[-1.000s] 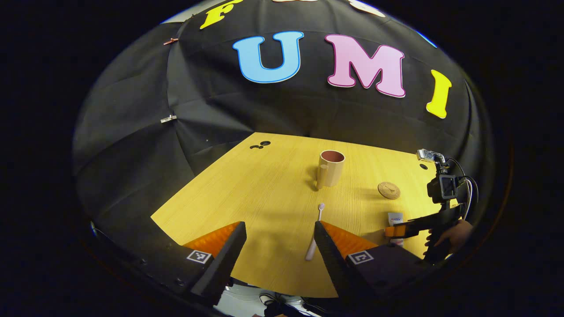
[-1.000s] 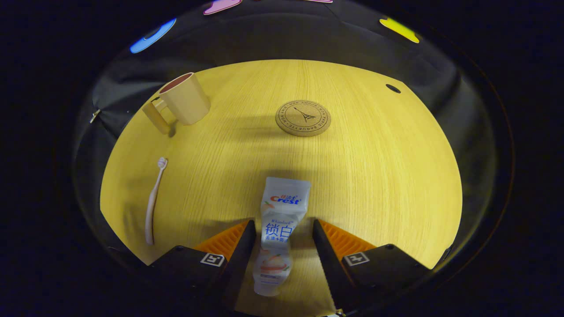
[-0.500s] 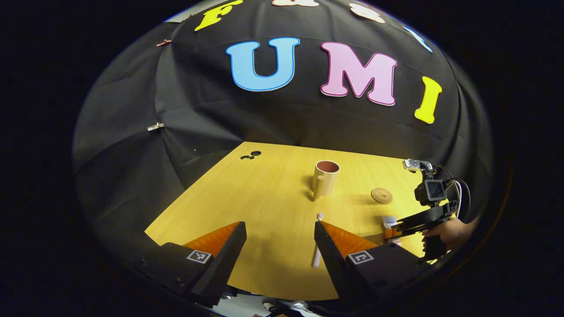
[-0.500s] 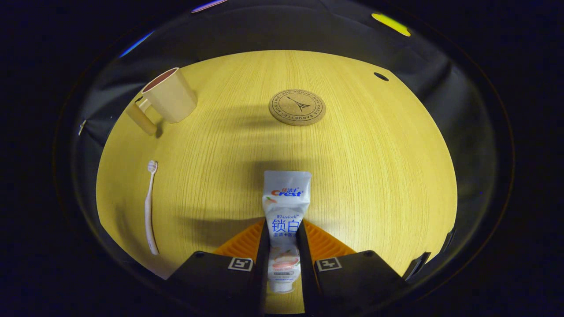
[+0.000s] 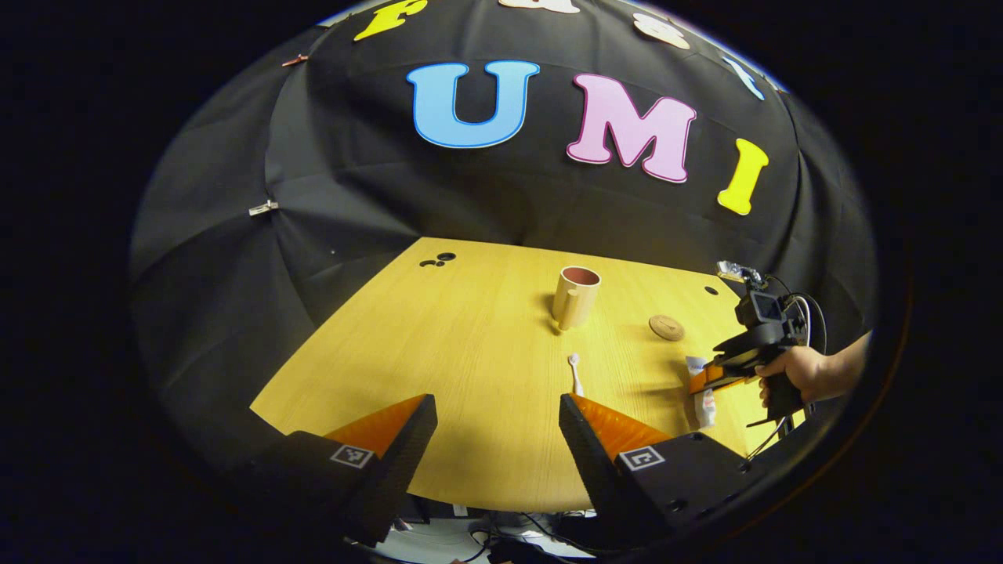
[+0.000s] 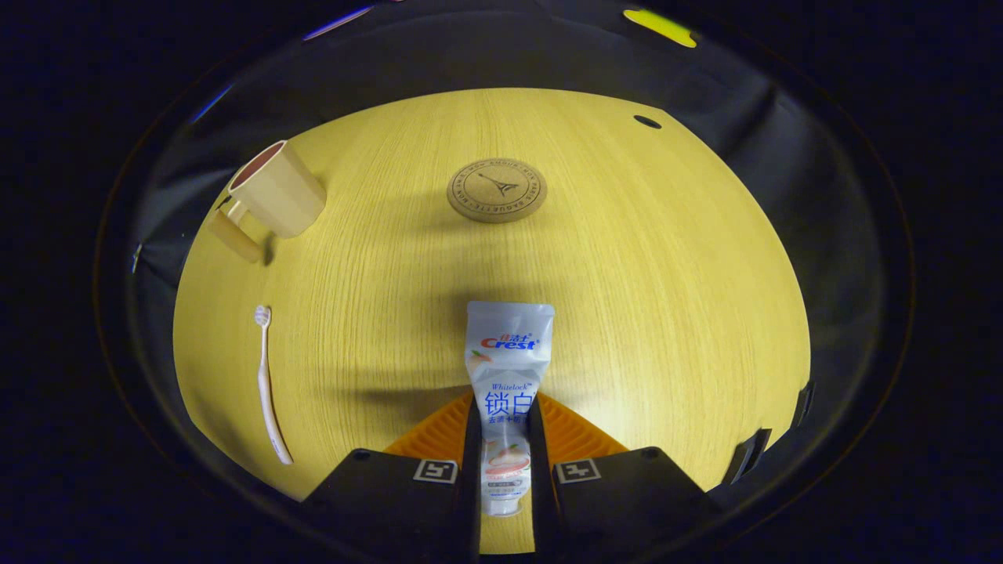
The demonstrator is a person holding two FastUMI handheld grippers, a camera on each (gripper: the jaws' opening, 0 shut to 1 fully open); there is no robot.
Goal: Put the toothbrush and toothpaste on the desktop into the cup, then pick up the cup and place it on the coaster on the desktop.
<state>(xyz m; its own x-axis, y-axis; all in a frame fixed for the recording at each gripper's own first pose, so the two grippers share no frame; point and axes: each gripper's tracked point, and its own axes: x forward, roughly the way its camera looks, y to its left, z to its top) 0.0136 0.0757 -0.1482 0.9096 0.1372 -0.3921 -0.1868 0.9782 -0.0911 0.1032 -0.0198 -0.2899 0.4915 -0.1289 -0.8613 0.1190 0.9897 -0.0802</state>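
Note:
My right gripper (image 6: 505, 423) is shut on the white toothpaste tube (image 6: 508, 360), which points forward between the fingers just above the wooden desktop (image 6: 642, 274). In the left gripper view that same right gripper (image 5: 709, 380) and the hand holding it appear at the right with the toothpaste tube (image 5: 700, 384). A beige cup (image 6: 274, 192) with a handle stands upright at the far left. The pink toothbrush (image 6: 266, 384) lies flat near the left edge. The round cork coaster (image 6: 497, 189) lies ahead of the tube. My left gripper (image 5: 497, 415) hangs open over the desktop's near edge, short of the toothbrush (image 5: 575, 374), the cup (image 5: 576, 296) and the coaster (image 5: 667, 327).
Small dark holes (image 5: 437, 260) mark the desktop's far left corner and another hole (image 6: 647, 121) sits at the far right. The black cloth wall (image 5: 392, 196) closes off the back and left sides. Cables (image 5: 509, 540) show below the desktop's near edge.
The right gripper closed on the toothpaste tube and raised it slightly off the desktop. The left gripper drew back and higher, so the desktop things look smaller.

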